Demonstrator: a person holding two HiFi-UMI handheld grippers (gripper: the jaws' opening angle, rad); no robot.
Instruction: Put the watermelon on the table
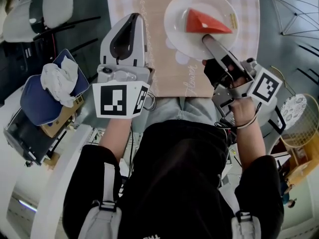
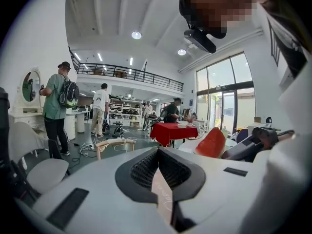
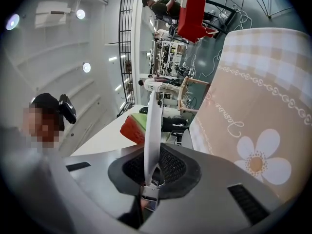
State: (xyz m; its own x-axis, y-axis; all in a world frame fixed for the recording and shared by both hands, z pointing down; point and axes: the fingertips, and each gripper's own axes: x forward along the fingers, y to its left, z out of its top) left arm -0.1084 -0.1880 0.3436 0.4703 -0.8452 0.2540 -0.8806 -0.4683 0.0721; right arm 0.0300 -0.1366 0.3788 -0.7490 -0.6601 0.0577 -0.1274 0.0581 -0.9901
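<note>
A red watermelon wedge (image 1: 204, 22) with a green rind lies on a white plate (image 1: 179, 34). The plate hangs just above the beige checked tablecloth (image 1: 154, 14). My right gripper (image 1: 206, 39) is shut on the plate's near rim. In the right gripper view the plate (image 3: 152, 130) stands edge-on between the pads, with the watermelon (image 3: 134, 128) beyond it. My left gripper (image 1: 133, 18) hovers over the cloth's left part, its tips together and nothing held. In the left gripper view the watermelon (image 2: 212, 143) shows to the right of the left gripper (image 2: 158, 150).
A blue cushion with a crumpled white cloth (image 1: 55, 83) sits at the left, and white chairs (image 1: 50, 4) beyond it. A wire basket (image 1: 299, 113) stands at the right. Several people and a red-covered table (image 2: 173, 130) are far off.
</note>
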